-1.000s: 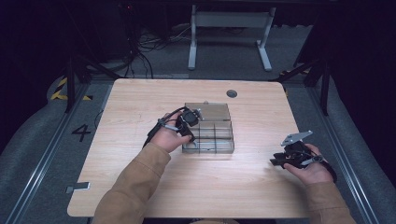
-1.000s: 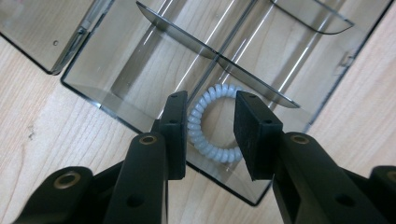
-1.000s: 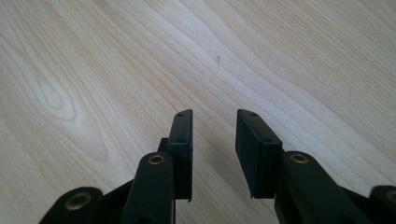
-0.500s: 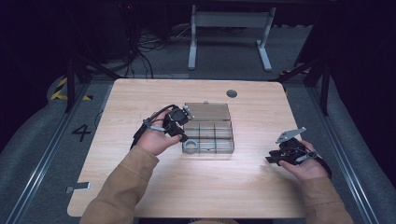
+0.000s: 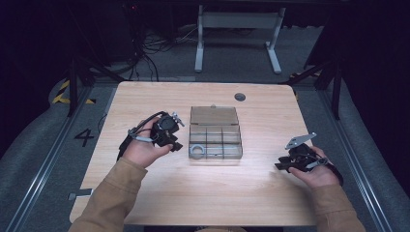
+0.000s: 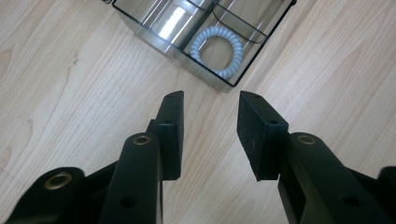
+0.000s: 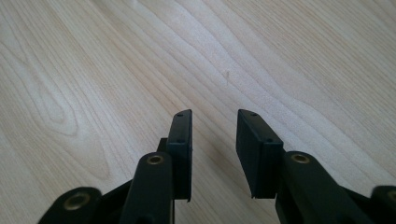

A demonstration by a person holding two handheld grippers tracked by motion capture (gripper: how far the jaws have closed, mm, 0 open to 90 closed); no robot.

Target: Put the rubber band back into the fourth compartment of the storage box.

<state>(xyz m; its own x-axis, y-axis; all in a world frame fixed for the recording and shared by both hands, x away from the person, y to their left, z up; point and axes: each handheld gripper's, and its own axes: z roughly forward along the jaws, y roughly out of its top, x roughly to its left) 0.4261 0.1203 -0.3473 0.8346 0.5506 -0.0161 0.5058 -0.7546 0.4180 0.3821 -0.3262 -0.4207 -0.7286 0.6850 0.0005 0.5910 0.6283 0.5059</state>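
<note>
A clear compartment box [image 5: 215,126] lies mid-table with its lid folded back. A pale coiled ring [image 5: 197,151] rests in its front-left compartment. My left gripper [image 5: 178,138] hovers just left of the box, apart from it. In the left gripper view its jaws [image 6: 210,100] stand apart over bare wood with nothing between them; they have just been opening. The box corner [image 6: 154,35] and the ring [image 6: 238,49] lie beyond the tips. My right gripper [image 5: 283,164] hangs low at the table's right, open [image 7: 214,116] over plain wood.
A dark round grommet [image 5: 240,96] sits in the wooden table [image 5: 145,96] near its back edge. Bare wood lies in front of the box and between it and each hand. A metal desk frame [image 5: 237,38] stands on the floor behind the table.
My left hand has drawn back leftward from the box's front-left corner, its jaws wider apart. The coiled ring stays in its compartment. The right hand has hardly moved.
</note>
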